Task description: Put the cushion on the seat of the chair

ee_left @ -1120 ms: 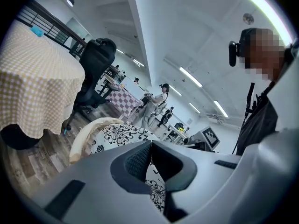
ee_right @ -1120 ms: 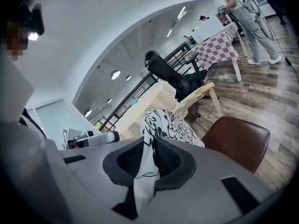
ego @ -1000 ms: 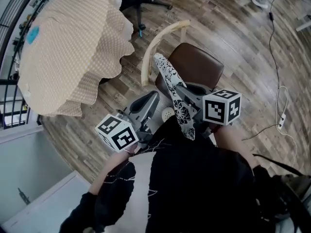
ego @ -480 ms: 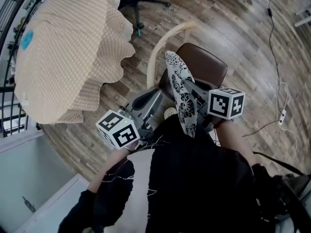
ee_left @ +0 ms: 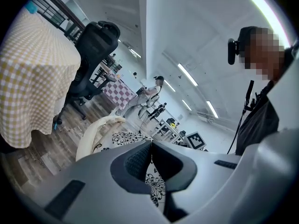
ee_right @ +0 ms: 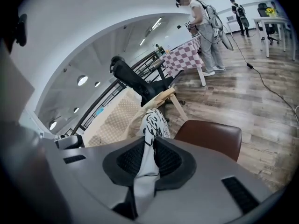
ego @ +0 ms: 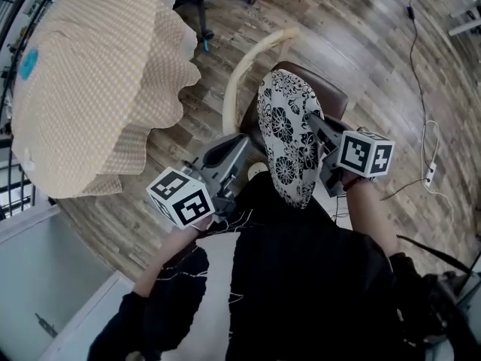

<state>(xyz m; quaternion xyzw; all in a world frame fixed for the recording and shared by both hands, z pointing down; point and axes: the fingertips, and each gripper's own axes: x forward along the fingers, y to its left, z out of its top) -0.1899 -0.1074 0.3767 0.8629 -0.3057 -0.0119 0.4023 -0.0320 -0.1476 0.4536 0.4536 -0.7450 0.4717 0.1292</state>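
The cushion [ego: 288,143], white with black flowers, hangs tilted over the chair's brown seat [ego: 327,95], its patterned face turned up. My right gripper [ego: 314,125] is shut on its right edge. In the right gripper view the cloth [ee_right: 152,125] runs between the pads [ee_right: 133,160], with the seat [ee_right: 210,136] just beyond. My left gripper [ego: 242,140] is beside the cushion's left edge, jaws shut. In the left gripper view its tips [ee_left: 150,146] meet with nothing seen between them, and the floral cloth [ee_left: 156,185] shows behind. The chair's curved wooden back [ego: 246,66] rises at the left of the seat.
A table under a beige checked cloth [ego: 90,81] stands close on the left. A black office chair [ee_right: 135,83] is behind the wooden chair. A cable [ego: 421,74] trails over the wood floor at the right. People stand by a checked table [ee_right: 180,55] far off.
The cushion has swung from edge-on to face-up and come lower over the seat, carried right and down by my right gripper. My left gripper has shifted slightly.
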